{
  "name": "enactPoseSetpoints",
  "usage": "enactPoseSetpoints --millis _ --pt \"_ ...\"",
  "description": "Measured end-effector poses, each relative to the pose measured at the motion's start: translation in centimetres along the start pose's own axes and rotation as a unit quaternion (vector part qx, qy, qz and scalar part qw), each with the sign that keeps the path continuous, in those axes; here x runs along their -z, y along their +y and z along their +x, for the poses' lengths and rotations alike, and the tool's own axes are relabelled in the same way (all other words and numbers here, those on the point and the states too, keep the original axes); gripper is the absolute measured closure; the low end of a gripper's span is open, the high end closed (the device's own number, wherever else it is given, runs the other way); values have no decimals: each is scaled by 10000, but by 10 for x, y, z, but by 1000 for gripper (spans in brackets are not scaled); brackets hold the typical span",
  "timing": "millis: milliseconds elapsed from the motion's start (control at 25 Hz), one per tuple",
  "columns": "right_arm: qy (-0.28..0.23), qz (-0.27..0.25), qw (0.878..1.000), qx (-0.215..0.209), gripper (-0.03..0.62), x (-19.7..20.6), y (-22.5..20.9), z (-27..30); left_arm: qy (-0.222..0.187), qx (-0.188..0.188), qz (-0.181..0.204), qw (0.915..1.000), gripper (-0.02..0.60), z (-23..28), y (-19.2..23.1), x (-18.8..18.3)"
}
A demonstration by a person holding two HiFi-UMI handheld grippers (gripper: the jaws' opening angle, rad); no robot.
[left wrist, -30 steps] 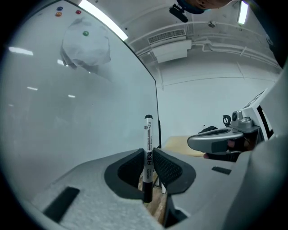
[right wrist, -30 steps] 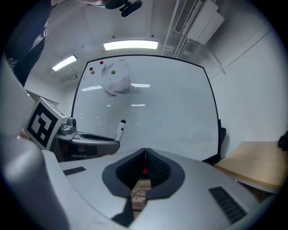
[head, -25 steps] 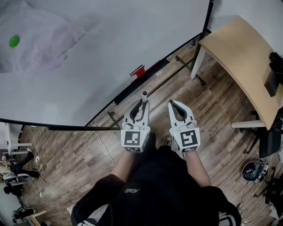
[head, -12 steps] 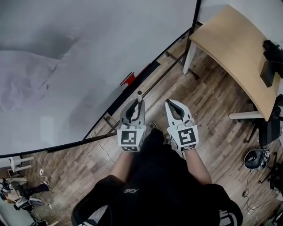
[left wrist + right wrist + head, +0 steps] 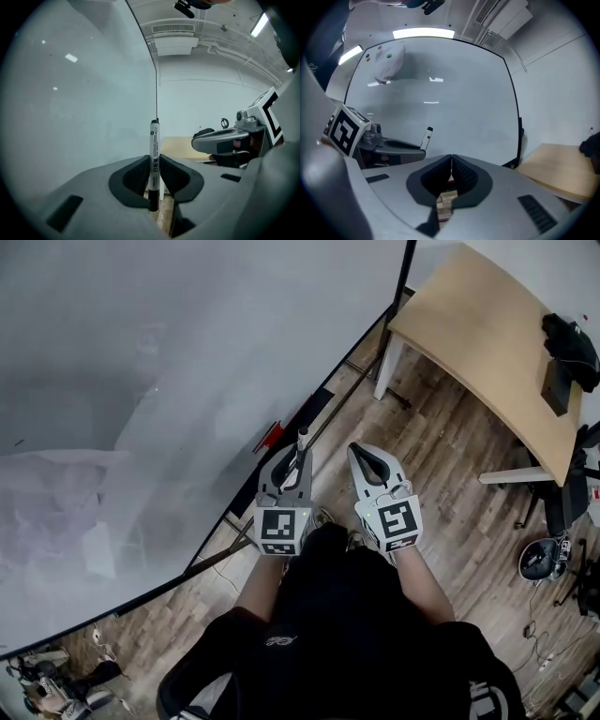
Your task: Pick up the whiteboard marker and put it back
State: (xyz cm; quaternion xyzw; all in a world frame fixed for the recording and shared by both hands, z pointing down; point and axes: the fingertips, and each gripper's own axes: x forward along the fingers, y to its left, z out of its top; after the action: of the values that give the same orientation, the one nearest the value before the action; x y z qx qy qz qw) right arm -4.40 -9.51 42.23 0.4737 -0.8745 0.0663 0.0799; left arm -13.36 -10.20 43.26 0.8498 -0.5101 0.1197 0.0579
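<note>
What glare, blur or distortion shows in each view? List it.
Head view: the whiteboard carries soft grey reflections, no harsh glare. Left gripper view: fisheye with dark corners, small light glints on the board, and the marker is sharp. Right gripper view: fisheye bows the board's frame, with a few glints on its face.

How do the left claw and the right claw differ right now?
The left claw is shut on the whiteboard marker, which sticks out past its tips; the right claw is shut on nothing. The left claw sits nearer the whiteboard; the right claw is on the wooden table's side. Both point forward, side by side.
</note>
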Motion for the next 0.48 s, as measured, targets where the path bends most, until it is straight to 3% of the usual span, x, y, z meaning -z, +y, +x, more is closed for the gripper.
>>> enactPoseSetpoints --millis 240,480 --pt "189 -17 9997 160 591 5 0 24 282 514 211 9981 514 26 8 15" --pt "403 -83 9991 66 591 6 2 39 381 647 134 9971 514 41 11 17"
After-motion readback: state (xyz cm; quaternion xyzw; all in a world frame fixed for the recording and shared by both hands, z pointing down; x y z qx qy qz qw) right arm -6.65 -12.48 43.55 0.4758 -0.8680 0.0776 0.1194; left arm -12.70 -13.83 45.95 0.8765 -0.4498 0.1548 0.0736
